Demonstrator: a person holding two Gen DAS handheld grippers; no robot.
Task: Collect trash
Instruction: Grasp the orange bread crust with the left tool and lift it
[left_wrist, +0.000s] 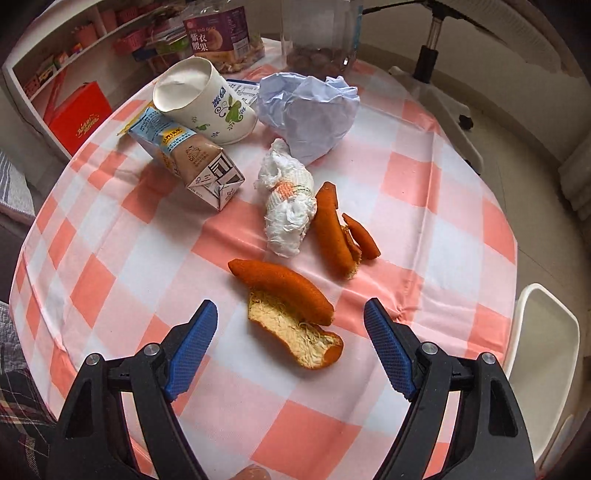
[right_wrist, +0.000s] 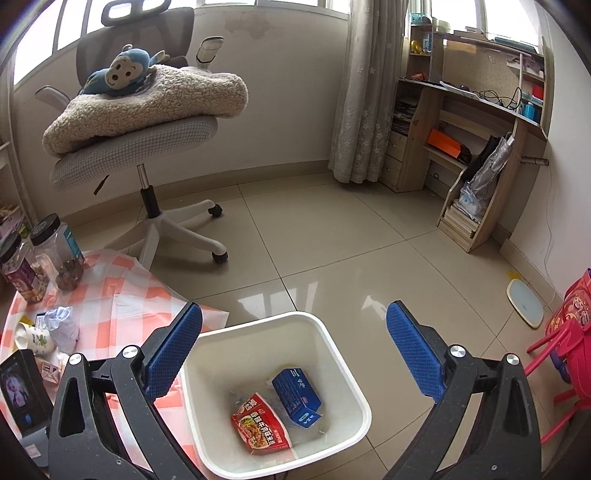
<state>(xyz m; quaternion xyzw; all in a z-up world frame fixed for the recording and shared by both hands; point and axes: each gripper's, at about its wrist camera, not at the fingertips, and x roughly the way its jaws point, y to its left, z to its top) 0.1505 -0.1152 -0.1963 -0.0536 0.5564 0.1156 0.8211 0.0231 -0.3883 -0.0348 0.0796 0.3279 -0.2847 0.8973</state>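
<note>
On the pink-and-white checked tablecloth (left_wrist: 424, 206) lies an orange peel (left_wrist: 291, 314), directly in front of my left gripper (left_wrist: 290, 308), which stands open with the peel between its blue pads and untouched. Beyond it lie a second orange peel (left_wrist: 340, 232), a crumpled white tissue (left_wrist: 288, 206), a tipped milk carton (left_wrist: 192, 162), a paper cup (left_wrist: 203, 99) on its side and a ball of pale blue paper (left_wrist: 310, 107). My right gripper (right_wrist: 293, 317) is open and empty above the white trash bin (right_wrist: 343, 373), which holds a red snack packet (right_wrist: 260, 424) and a blue box (right_wrist: 295, 395).
Snack jars (left_wrist: 218, 37) stand at the table's far edge. A white office chair (right_wrist: 147, 122) with a blanket and plush monkey stands behind the table. A wooden shelf desk (right_wrist: 476, 129) fills the right wall; a red child's chair (right_wrist: 565, 343) is near the bin. Tiled floor lies between.
</note>
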